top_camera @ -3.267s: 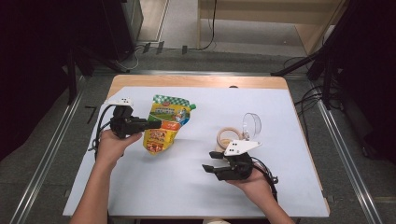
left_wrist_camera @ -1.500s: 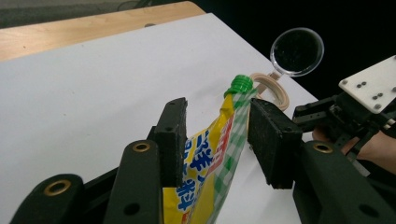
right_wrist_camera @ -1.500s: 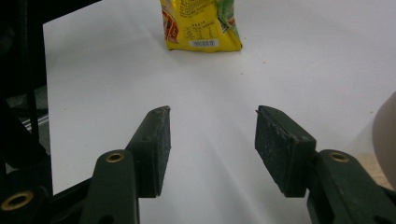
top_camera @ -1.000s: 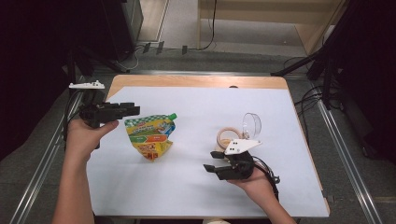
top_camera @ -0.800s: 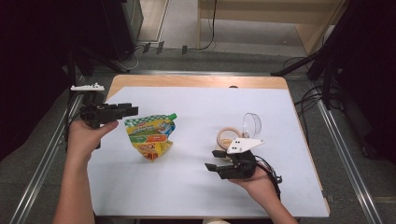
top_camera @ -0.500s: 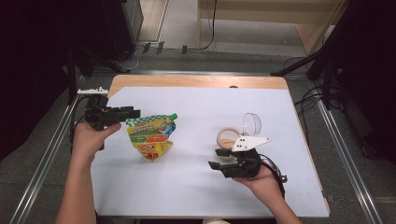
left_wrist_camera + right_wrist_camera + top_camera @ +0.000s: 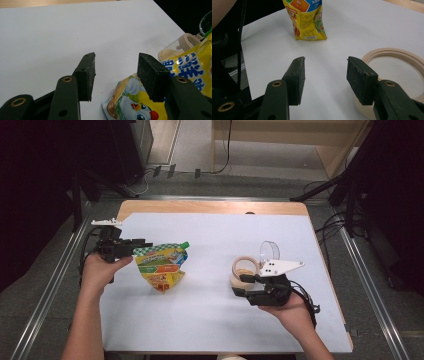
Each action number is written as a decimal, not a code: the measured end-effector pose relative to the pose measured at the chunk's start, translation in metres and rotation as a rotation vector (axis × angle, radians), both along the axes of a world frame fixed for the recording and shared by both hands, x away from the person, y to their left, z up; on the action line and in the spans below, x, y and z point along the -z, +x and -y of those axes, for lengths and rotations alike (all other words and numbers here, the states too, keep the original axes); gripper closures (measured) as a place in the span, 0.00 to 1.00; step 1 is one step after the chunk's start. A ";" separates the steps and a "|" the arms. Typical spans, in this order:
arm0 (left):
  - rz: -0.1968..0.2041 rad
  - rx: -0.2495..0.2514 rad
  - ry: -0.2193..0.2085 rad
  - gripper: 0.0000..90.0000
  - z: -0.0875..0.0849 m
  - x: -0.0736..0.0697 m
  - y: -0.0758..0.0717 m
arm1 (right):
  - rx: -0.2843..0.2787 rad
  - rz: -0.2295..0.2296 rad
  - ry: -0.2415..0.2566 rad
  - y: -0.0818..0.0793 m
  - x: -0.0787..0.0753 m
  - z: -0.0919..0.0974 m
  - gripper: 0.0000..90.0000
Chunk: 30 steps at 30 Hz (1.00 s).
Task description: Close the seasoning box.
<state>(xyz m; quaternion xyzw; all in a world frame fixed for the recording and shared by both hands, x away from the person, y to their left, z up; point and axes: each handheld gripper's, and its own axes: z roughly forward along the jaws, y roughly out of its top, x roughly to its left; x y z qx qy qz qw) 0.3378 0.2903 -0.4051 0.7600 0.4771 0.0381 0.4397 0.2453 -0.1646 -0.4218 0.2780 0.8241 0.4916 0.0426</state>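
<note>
A yellow snack pouch [image 7: 161, 266] with a green cap lies left of centre on the white table top [image 7: 210, 235]. My left gripper [image 7: 143, 245] hovers at its upper left corner, pointing right. Its jaws have just been opening and stand open with nothing between them. In the left gripper view the pouch [image 7: 130, 100] lies below and behind the right jaw of the left gripper [image 7: 116, 62]. A jar [image 7: 244, 270] with a beige rim and a raised clear lid stands right of centre. My right gripper [image 7: 240, 285] is open just in front of it, its jaws slightly narrower than before, with bare table between them [image 7: 325, 65].
The right gripper view shows the jar's beige rim [image 7: 397, 56] beside the right jaw and the pouch [image 7: 307, 20] farther off. In the left gripper view the jar [image 7: 178, 46] holds pale powder. A wooden table edge [image 7: 210, 207] runs along the back, and metal rails [image 7: 55, 285] flank the table.
The left hand has sunk toward the table beside the pouch. The right hand has shifted a little to the right and up, close by the jar.
</note>
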 end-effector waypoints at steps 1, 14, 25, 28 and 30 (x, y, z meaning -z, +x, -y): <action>-0.002 0.002 0.003 0.55 0.000 0.001 0.000 | 0.002 0.006 0.000 0.000 -0.002 0.002 0.56; -0.003 0.014 0.007 0.54 0.003 0.002 0.000 | 0.064 0.019 0.004 0.003 -0.020 0.029 0.68; -0.001 0.009 0.009 0.53 0.002 0.003 0.000 | 0.078 0.009 -0.021 0.004 -0.020 0.053 0.90; -0.001 0.007 0.008 0.53 0.001 0.003 0.000 | 0.089 0.004 -0.022 0.003 -0.021 0.060 0.95; -0.002 0.004 0.014 0.53 0.001 0.003 0.000 | 0.094 0.001 -0.021 0.004 -0.021 0.065 0.97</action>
